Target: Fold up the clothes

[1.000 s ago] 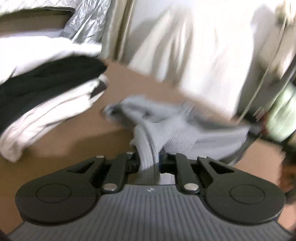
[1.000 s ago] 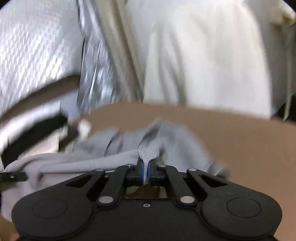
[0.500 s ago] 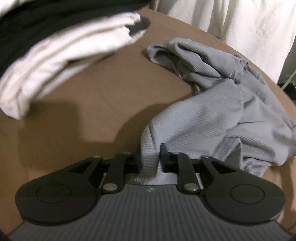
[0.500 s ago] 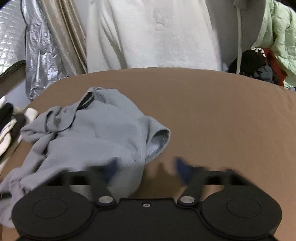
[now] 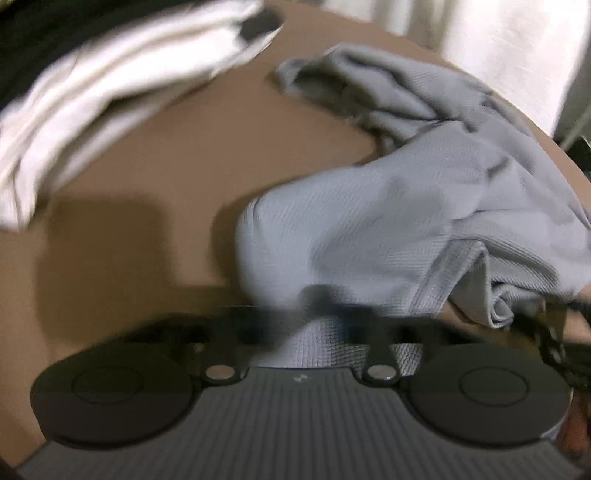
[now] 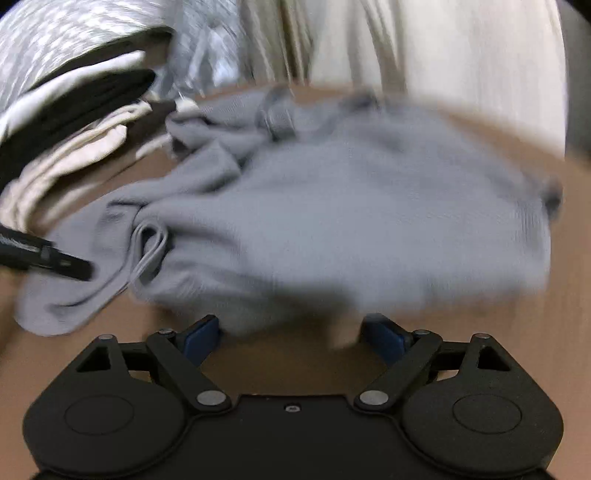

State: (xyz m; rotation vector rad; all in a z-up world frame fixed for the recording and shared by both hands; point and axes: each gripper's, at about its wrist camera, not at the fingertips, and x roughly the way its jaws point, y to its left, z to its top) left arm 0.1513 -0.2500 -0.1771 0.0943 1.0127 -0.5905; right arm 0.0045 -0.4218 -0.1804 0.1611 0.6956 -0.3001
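A crumpled grey knit garment (image 5: 406, 221) lies on the brown tabletop (image 5: 147, 166). My left gripper (image 5: 317, 321) is shut on a fold of its near edge, low over the table; its fingers are blurred. In the right wrist view the same garment (image 6: 332, 206) spreads ahead of my right gripper (image 6: 295, 332). Its blue pads (image 6: 201, 334) stand wide apart and are closing. The garment's near hem sits at the mouth of the jaws, and neither pad presses on it. One dark finger of the left gripper (image 6: 44, 254) shows at the garment's left end.
A stack of folded white and black clothes (image 6: 74, 110) sits at the table's left, close to the garment; it also fills the top left as the stack (image 5: 110, 74). White fabric (image 6: 443, 37) hangs behind the table. Silver quilted material (image 6: 55, 29) lies at the back left.
The right gripper let go of the garment, opened wide and dropped toward its near hem. The left gripper lowered its held fold to the table, so the garment now lies there.
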